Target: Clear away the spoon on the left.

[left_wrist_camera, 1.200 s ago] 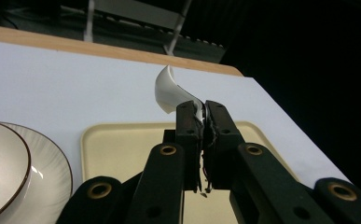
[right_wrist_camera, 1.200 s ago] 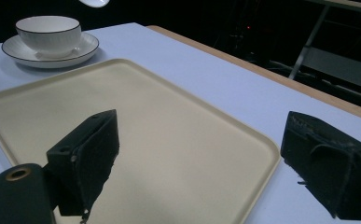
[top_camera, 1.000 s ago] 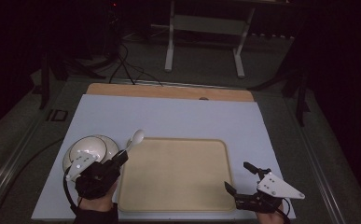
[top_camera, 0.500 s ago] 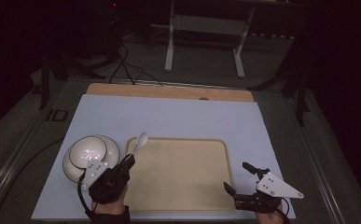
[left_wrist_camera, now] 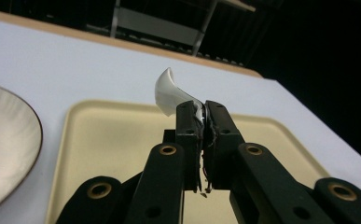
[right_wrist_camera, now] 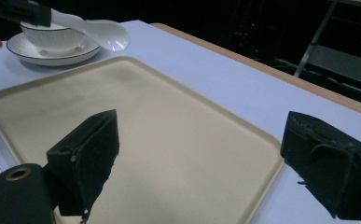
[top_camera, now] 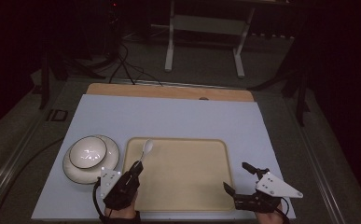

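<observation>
Left to right. Plate (top_camera: 71, 165) with bowl (top_camera: 88, 152) stacked on it, left of the tray (top_camera: 183, 175), just beside its left rim, all on the worktop (top_camera: 178, 119).

Left gripper (top_camera: 137, 164): clamped tight on the spoon (top_camera: 146, 147) handle; the left gripper view shows the jaws (left_wrist_camera: 201, 135) pinched on it with the white bowl end sticking out past the tips. Spoon sits over the tray's far-left corner, near the rim, looks clear of the surface. Long axis runs away from the hand and slightly right, bowl end farthest out.

What matters next: tray floor is right below and to the right of the spoon, and the bowl is to its left. Looks like a set-down on the tray, a short drop.

Right gripper (top_camera: 241, 179): jaws wide, nothing between them, parked at the tray's near-right corner, well apart from the spoon. Left hand is the one that counts.
</observation>
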Available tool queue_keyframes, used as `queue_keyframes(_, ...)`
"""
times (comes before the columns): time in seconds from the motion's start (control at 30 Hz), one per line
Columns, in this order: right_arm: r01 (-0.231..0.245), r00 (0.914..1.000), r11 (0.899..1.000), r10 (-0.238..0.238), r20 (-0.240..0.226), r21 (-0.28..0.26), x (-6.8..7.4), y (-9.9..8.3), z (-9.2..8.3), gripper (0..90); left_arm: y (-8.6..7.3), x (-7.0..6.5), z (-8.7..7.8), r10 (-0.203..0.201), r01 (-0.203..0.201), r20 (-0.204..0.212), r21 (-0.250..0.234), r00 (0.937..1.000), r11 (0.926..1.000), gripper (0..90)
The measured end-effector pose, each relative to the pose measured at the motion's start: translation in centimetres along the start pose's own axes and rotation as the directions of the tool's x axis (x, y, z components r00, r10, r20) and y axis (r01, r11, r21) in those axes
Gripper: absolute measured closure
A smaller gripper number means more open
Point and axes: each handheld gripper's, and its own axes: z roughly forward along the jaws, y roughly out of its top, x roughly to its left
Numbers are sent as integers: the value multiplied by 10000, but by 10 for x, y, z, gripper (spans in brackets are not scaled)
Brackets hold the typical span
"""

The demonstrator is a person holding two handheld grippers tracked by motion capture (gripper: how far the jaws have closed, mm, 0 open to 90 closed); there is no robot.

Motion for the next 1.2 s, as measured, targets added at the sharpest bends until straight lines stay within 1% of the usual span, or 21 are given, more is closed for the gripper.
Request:
queue_keyframes(0.07, 0, 10000, 10000, 0, -11, -4, 0, 0, 0, 115, -4, 1, 3, -19, 20, -28, 151, 10000, 9999, 861)
queue_keyframes(0.1, -1, 10000, 10000, 1, -7, -2, 0, 0, 0, 115, -6, 1, 5, 10, -8, -147, 133, 9999, 9999, 860)
queue_keyframes(0.17, -3, 10000, 10000, 3, -9, 2, 0, 0, 0, 115, -9, 1, 7, -1, 6, -156, 274, 9999, 9996, 860)
queue_keyframes(0.2, -4, 10000, 10000, 4, -4, 4, 0, 0, 0, 115, -12, 1, 7, 64, -56, -315, 247, 9995, 9997, 861)
queue_keyframes(0.23, 4, 10000, 10000, -4, 0, 3, 0, 0, 0, 115, -14, 1, 8, 134, -125, -364, 256, 9992, 9996, 861)
queue_keyframes(0.33, -6, 10000, 10000, 6, -5, 6, 0, 0, 0, 115, -19, 3, 12, 116, -94, -505, 432, 9987, 9990, 861)
queue_keyframes(0.37, -4, 10000, 10000, 4, -9, 8, 0, 0, 0, 115, -20, 4, 14, 54, -26, -492, 569, 9988, 9984, 860)
queue_keyframes(0.4, 2, 10000, 10000, -2, -9, 9, 0, 0, 0, 115, -21, 4, 15, 25, 8, -558, 590, 9984, 9983, 861)
queue_keyframes(0.5, 7, 10000, 10000, -7, -12, 6, 0, 0, 0, 115, -24, 3, 18, 151, -100, -682, 744, 9976, 9972, 860)
queue_keyframes(0.63, -8, 10000, 10000, 8, -11, 3, 0, 0, 0, 115, -29, 3, 21, 200, -118, -773, 1051, 9968, 9944, 860)
queue_keyframes(0.67, 2, 10000, 10000, -2, -9, 8, 0, 0, 0, 115, -30, 3, 21, 183, -102, -731, 1103, 9972, 9938, 860)
queue_keyframes(0.7, 3, 10000, 10000, -3, -7, 9, 0, 0, 0, 115, -32, 3, 21, 129, -45, -746, 1114, 9971, 9938, 859)
queue_keyframes(0.83, 5, 10000, 10000, -5, -9, 9, 0, 0, 0, 115, -34, 2, 21, 206, -109, -801, 1187, 9966, 9929, 858)
queue_keyframes(1.03, -23, 10000, 10000, 23, -1, 8, 0, 0, 0, 115, -44, 0, 21, 287, -163, -789, 1538, 9965, 9880, 853)
queue_keyframes(1.17, -30, 10000, 10000, 30, -3, 8, 0, 0, 0, 115, -47, -1, 22, 266, -118, -835, 1720, 9962, 9850, 850)
queue_keyframes(1.2, -42, 10000, 10000, 42, -6, 11, 0, 0, 0, 115, -48, -2, 23, 326, -169, -856, 1781, 9958, 9839, 850)
